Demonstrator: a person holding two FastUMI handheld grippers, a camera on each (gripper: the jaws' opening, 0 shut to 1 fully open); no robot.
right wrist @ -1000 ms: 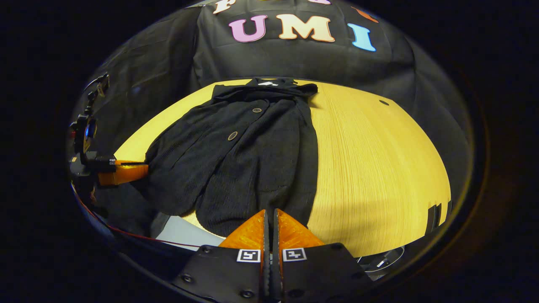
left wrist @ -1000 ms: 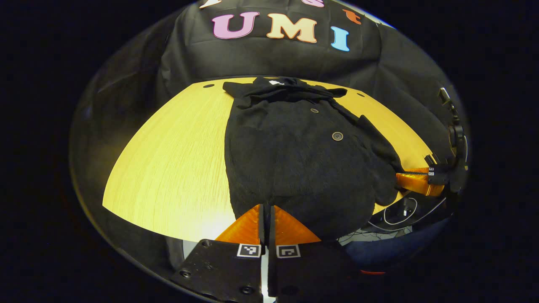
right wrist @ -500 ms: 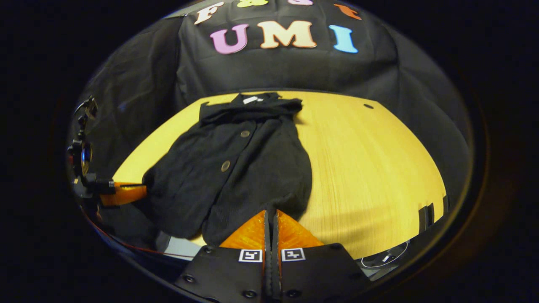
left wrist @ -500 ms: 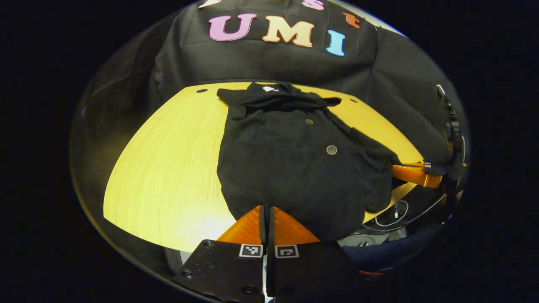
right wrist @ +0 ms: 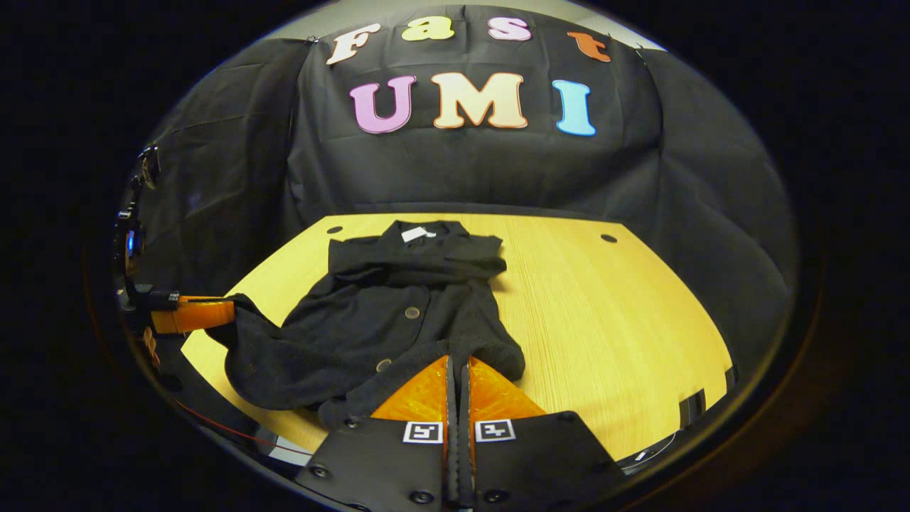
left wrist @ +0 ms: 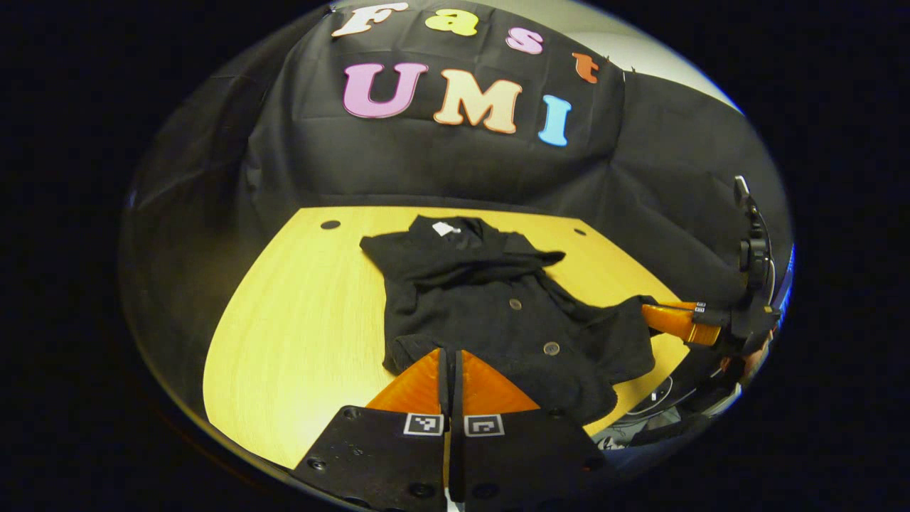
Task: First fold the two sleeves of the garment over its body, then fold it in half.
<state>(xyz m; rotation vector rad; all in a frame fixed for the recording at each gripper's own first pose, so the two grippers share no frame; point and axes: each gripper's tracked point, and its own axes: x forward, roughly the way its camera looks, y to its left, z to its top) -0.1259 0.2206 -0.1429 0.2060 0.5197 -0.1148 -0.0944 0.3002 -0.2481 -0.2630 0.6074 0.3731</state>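
Two grippers' fingers (left wrist: 449, 370) (right wrist: 457, 380) pressed together pinching black garment (left wrist: 490, 313) hem, pinched cloth hidden between them, wooden table (left wrist: 298, 327)

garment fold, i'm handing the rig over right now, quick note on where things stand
Left gripper: shut on the garment at its near hem corner.
Right gripper: shut on the garment at the other near hem corner.
Garment: on the wooden table, collar at the far end, both near corners held up off the table.
Done: sleeves look folded in over the body.
Left: carry the hem toward the collar, lay it down, release.
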